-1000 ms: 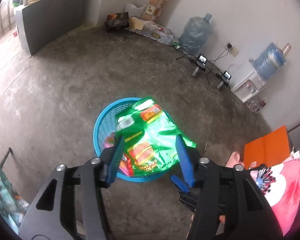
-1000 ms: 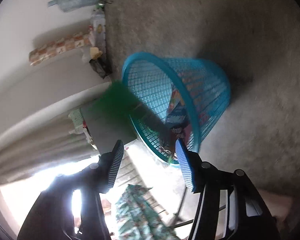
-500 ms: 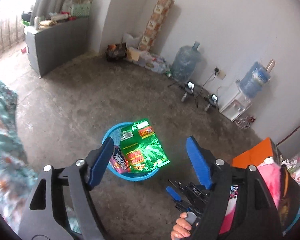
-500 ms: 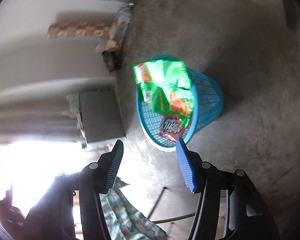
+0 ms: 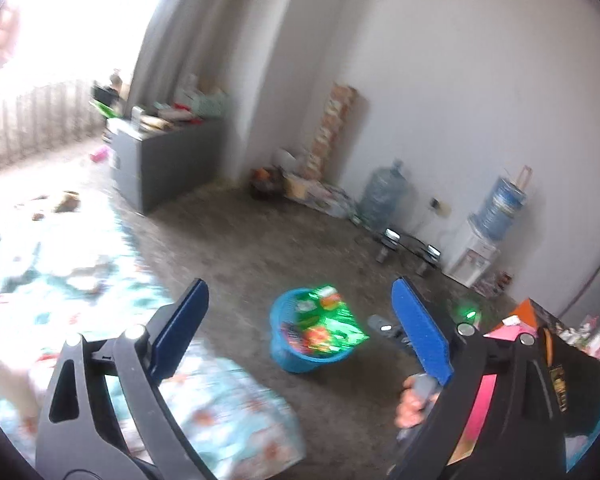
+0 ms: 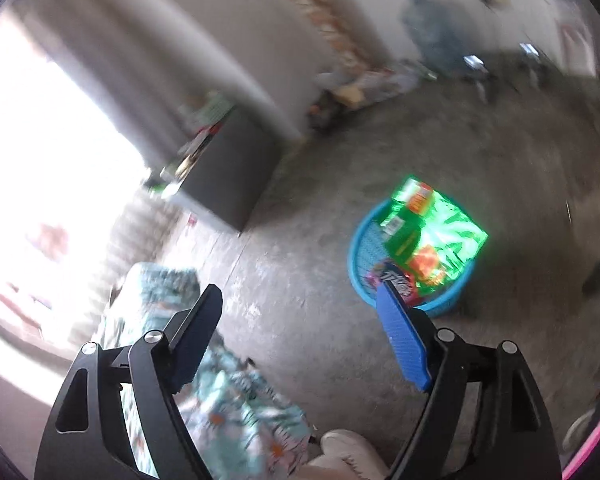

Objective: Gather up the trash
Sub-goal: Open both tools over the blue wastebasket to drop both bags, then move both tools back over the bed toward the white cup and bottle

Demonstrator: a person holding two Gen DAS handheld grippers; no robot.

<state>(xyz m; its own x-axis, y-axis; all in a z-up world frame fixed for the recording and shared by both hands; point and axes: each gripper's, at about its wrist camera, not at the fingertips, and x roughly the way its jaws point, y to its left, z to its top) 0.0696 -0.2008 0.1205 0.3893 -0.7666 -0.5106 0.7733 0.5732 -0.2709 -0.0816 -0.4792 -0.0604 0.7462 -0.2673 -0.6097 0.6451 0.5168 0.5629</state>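
Observation:
A blue mesh basket [image 5: 290, 360] stands on the concrete floor. A shiny green snack bag [image 5: 334, 318] lies across its top, sticking out over the rim. In the right wrist view the basket [image 6: 358, 248] also holds the green bag [image 6: 440, 232] and a purple wrapper [image 6: 396, 280]. My left gripper [image 5: 300, 282] hangs high above and well back from the basket, its jaws opening wide with nothing between them. My right gripper [image 6: 298, 292] is also raised and away from the basket, jaws opening and empty.
A teal patterned cloth [image 5: 220, 400] lies on the floor close below both grippers. A grey cabinet [image 5: 168, 160] stands at the back left. Water jugs [image 5: 384, 196], a dispenser [image 5: 496, 208] and boxes line the far wall. A person's hand [image 5: 414, 400] shows at lower right.
The left gripper let go of the green bag, which now rests on the basket. Both grippers rose and drew back, jaws widening. The right view rolled from sideways to upright.

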